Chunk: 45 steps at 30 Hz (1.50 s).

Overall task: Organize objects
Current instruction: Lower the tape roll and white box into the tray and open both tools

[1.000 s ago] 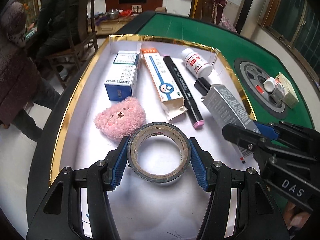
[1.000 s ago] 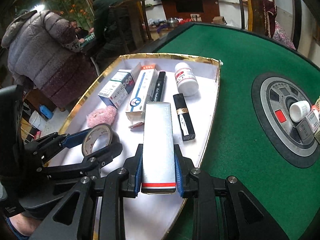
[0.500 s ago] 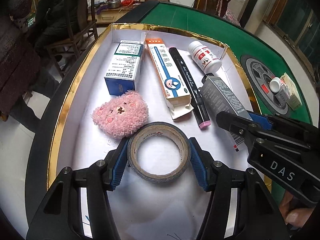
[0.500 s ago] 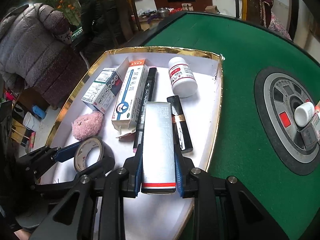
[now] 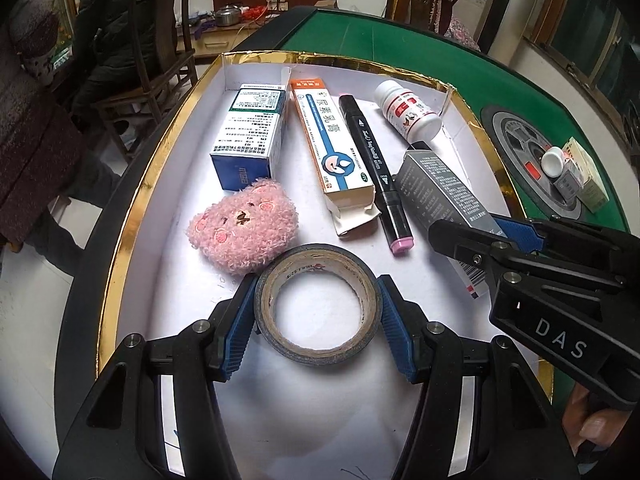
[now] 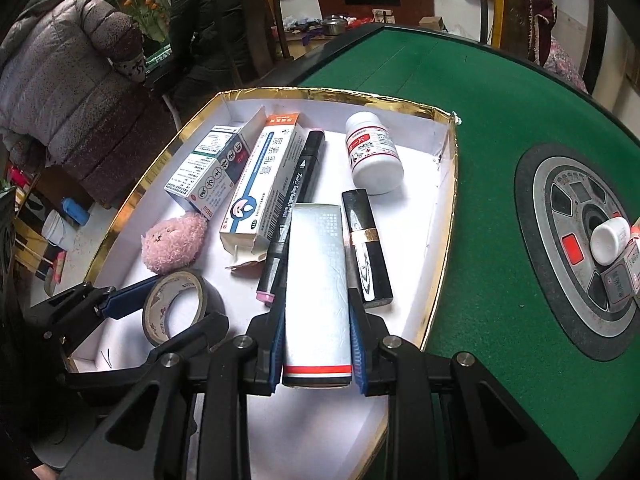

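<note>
My left gripper (image 5: 316,314) is shut on a dark roll of tape (image 5: 316,304), held over the near part of a white gold-rimmed tray (image 5: 120,248). The roll of tape (image 6: 176,304) also shows in the right wrist view. My right gripper (image 6: 316,336) is shut on a silver-grey box (image 6: 316,280), held over the tray (image 6: 440,240) between a black marker (image 6: 292,208) and a black lipstick (image 6: 366,248). The silver-grey box (image 5: 436,192) shows at the right in the left wrist view.
In the tray lie a pink plush toy (image 5: 244,228), a blue-white medicine box (image 5: 250,136), an orange-topped ointment box (image 5: 332,148), the marker (image 5: 372,164) and a white pill bottle (image 5: 408,112). A round panel (image 6: 580,256) with small items sits in the green table.
Both grippers have moved forward over the tray with their loads. The tape now hangs close to the plush toy, and the silver-grey box sits further in beside the lipstick.
</note>
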{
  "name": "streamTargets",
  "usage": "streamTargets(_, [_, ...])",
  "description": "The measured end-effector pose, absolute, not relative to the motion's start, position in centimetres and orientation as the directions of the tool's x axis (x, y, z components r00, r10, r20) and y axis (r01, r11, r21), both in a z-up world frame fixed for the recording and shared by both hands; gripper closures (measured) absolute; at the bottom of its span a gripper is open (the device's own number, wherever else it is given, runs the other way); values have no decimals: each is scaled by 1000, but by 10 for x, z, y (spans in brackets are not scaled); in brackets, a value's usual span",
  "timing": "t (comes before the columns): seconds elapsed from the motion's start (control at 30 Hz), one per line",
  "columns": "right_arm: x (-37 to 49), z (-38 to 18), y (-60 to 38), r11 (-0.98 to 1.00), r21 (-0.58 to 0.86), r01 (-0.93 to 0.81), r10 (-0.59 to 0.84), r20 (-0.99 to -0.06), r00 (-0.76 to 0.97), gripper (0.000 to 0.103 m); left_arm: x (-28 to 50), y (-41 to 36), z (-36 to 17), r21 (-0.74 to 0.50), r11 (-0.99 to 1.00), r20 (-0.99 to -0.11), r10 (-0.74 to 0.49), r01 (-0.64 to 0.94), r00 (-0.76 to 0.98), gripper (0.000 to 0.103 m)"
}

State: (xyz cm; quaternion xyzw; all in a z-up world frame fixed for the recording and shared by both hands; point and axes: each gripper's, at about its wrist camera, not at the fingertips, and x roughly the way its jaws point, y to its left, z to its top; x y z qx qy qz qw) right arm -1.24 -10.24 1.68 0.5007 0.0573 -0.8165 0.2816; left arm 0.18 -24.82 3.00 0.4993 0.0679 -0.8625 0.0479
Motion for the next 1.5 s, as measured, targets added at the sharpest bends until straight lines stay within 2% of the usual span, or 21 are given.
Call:
streamTargets(0.7, [-18, 23, -104, -829, 222, 514, -429, -842, -329, 76, 5, -251, 30, -63, -987, -870, -18, 148, -492, 43])
streamTargets(0.77, [-15, 26, -103, -828, 220, 516, -431, -838, -335, 74, 7, -251, 31, -69, -987, -870, -13, 147, -493, 43])
streamTargets(0.9, [-10, 23, -100, -833, 221, 507, -426, -841, -333, 64, 8, -251, 32, -64, -987, -873, -15, 145, -487, 42])
streamTargets(1.07, [0, 24, -90, -832, 250, 495, -446, -833, -329, 64, 12, -248, 36, -47, -989, -865, -30, 141, -500, 42])
streamTargets(1.13, [1, 28, -86, -832, 256, 493, -452, -827, -334, 64, 13, -250, 39, -52, -988, -861, -29, 145, -507, 40])
streamTargets(1.2, [3, 31, -83, -828, 263, 494, -461, -821, -336, 64, 15, -251, 42, -55, -987, -856, -32, 152, -517, 30])
streamTargets(1.5, [6, 39, -74, -819, 298, 491, -494, -802, -336, 60, 19, -250, 51, -46, -985, -848, -48, 163, -528, 30])
